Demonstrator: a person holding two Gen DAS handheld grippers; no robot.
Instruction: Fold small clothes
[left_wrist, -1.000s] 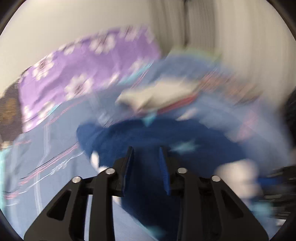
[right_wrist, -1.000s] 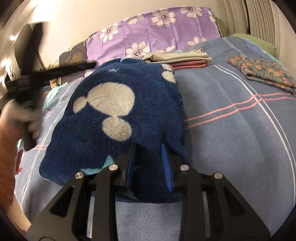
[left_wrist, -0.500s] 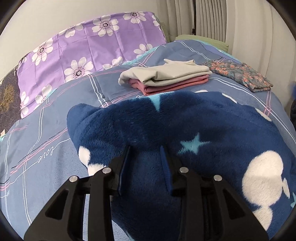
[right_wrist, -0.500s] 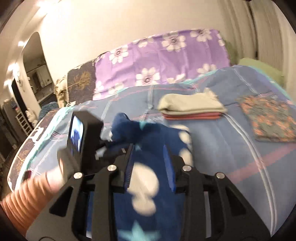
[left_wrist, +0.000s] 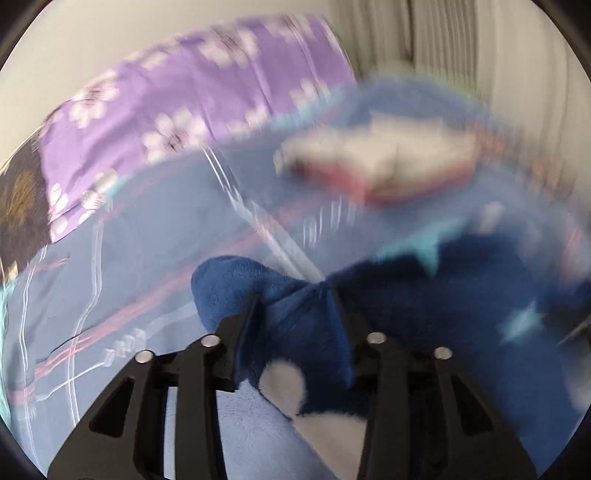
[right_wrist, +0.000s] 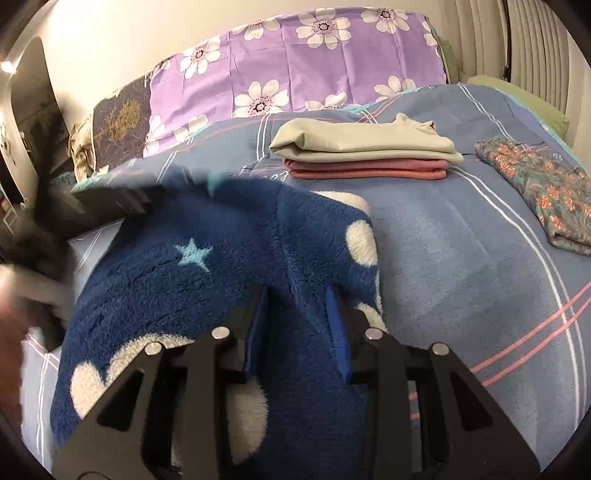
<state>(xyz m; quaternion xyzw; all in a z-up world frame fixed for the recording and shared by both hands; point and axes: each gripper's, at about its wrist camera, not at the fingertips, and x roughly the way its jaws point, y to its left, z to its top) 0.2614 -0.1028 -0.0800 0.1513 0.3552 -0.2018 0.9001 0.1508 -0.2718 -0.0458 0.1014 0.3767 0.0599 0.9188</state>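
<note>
A dark blue fleece garment (right_wrist: 184, 288) with white blobs and pale stars lies bunched on the blue bedspread (right_wrist: 461, 277). My right gripper (right_wrist: 297, 295) is shut on a thick fold of it near its right edge. In the blurred left wrist view, my left gripper (left_wrist: 293, 299) has a corner of the same fleece (left_wrist: 424, 295) between its pads, which still touch it while the jaws are opening. The left gripper shows as a dark blur (right_wrist: 107, 199) at the garment's far left in the right wrist view.
A folded beige and pink stack (right_wrist: 362, 147) sits behind the fleece, and a floral folded piece (right_wrist: 546, 195) lies to the right. Purple flowered pillows (right_wrist: 314, 62) line the headboard. A person's hand (right_wrist: 18, 295) blurs at the left edge.
The left view has gone blurred as that gripper swung with the fleece corner, and its jaws stand wider. The right gripper has carried its fold further up the bed.
</note>
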